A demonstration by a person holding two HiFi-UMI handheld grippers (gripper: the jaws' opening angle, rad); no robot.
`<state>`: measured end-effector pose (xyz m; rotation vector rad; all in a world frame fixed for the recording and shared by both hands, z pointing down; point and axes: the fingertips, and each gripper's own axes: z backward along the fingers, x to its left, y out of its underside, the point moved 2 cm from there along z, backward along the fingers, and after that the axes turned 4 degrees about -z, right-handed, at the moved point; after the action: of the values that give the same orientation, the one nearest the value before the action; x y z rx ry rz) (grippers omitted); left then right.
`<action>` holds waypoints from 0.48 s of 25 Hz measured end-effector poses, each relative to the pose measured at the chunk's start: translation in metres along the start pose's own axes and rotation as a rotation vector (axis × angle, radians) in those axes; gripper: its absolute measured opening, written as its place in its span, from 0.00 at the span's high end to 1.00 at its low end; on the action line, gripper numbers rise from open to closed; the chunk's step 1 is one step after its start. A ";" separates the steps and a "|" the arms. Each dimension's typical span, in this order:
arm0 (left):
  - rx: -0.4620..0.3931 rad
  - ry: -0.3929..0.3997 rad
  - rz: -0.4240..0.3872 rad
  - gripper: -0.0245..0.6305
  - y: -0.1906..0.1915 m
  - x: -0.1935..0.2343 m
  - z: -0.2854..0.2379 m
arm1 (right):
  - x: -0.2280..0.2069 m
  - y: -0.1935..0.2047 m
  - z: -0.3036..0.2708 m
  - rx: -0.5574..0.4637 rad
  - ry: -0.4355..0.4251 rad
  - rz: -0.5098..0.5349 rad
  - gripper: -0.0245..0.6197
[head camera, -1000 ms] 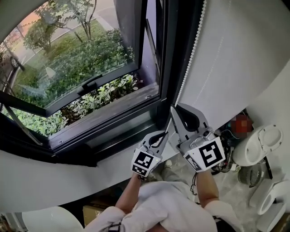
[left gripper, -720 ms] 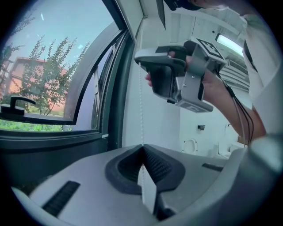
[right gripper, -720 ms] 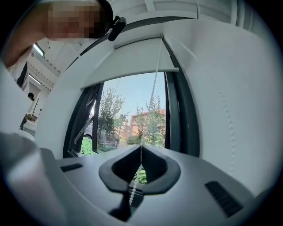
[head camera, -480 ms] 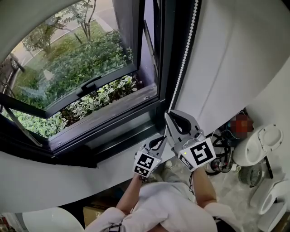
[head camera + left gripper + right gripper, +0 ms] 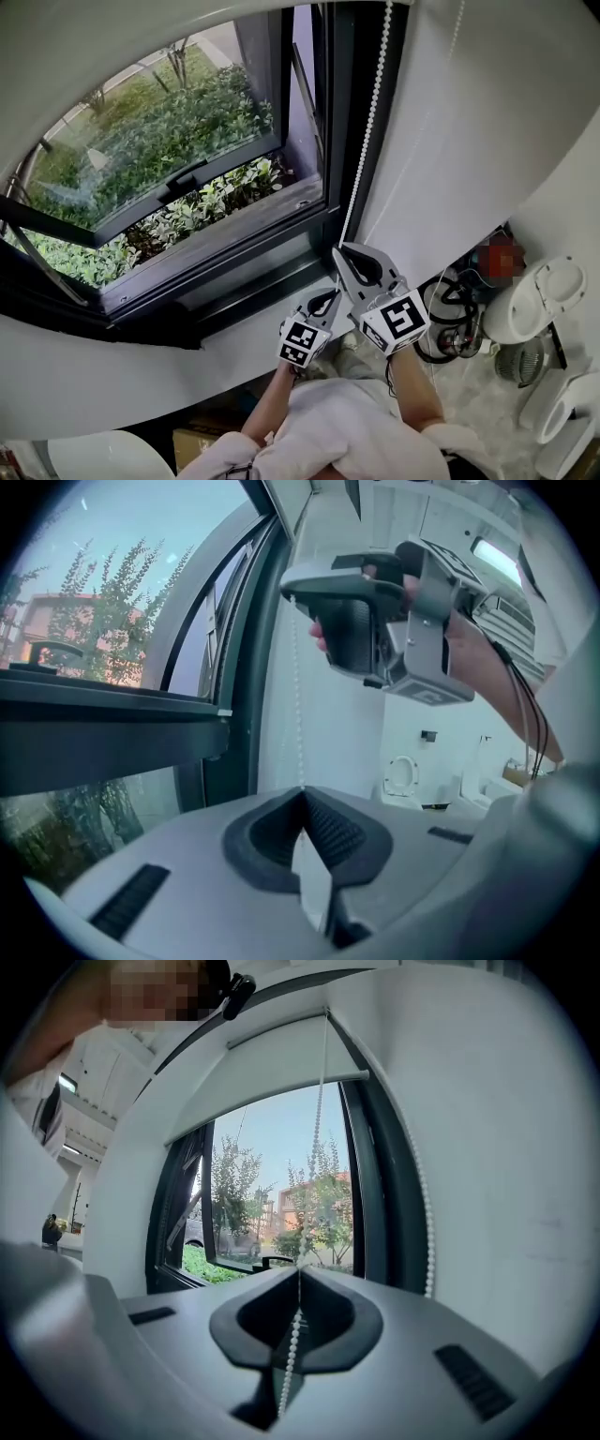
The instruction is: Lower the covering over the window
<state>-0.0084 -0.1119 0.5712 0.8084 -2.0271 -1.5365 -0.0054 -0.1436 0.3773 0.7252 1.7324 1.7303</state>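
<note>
A white roller blind [image 5: 56, 56] hangs over the upper part of the black-framed window [image 5: 216, 234]; its lower edge [image 5: 281, 1063] also shows in the right gripper view. A white bead chain [image 5: 370, 112] runs down the right side of the frame. My right gripper [image 5: 339, 251] is shut on this chain, which passes between its jaws [image 5: 299, 1269]. Just below it, my left gripper [image 5: 334, 293] is shut too, and the chain [image 5: 297, 714] ends at its closed tips [image 5: 302, 789]. The right gripper [image 5: 291, 581] shows above in the left gripper view.
The window sash [image 5: 187, 173] is tilted open outward over green shrubs. A white sill [image 5: 94, 375] runs below the frame. At the right stand a white wall [image 5: 469, 141], a toilet [image 5: 539, 300], cables [image 5: 445, 328] and a round fan [image 5: 516, 361].
Both grippers have moved down, the right one drawing the chain with it. The blind's lower edge has come further down over the glass.
</note>
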 end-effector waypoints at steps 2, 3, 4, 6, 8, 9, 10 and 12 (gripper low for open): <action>0.006 0.000 0.010 0.94 0.005 0.000 -0.001 | 0.000 0.006 0.000 0.009 -0.002 -0.006 0.97; 0.011 0.001 0.016 0.94 0.007 0.000 -0.001 | 0.000 0.009 0.000 0.015 -0.002 -0.009 0.97; 0.016 0.003 0.022 0.94 0.010 -0.001 -0.001 | 0.000 0.012 0.000 0.021 -0.002 -0.013 0.97; 0.024 0.004 0.027 0.94 0.014 -0.002 -0.003 | 0.000 0.018 0.001 0.033 0.001 -0.022 0.97; 0.035 0.007 0.031 0.94 0.019 -0.003 -0.004 | 0.000 0.024 0.001 0.044 0.000 -0.030 0.97; 0.040 0.008 0.034 0.94 0.022 -0.003 -0.005 | -0.001 0.027 0.001 0.048 -0.001 -0.035 0.97; 0.044 0.009 0.036 0.94 0.025 -0.004 -0.006 | -0.001 0.030 0.001 0.049 -0.002 -0.039 0.97; 0.045 0.012 0.040 0.94 0.029 -0.004 -0.007 | -0.001 0.033 0.001 0.052 -0.001 -0.042 0.97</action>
<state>-0.0058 -0.1083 0.6011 0.7882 -2.0635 -1.4653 -0.0042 -0.1431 0.4107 0.7063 1.7852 1.6622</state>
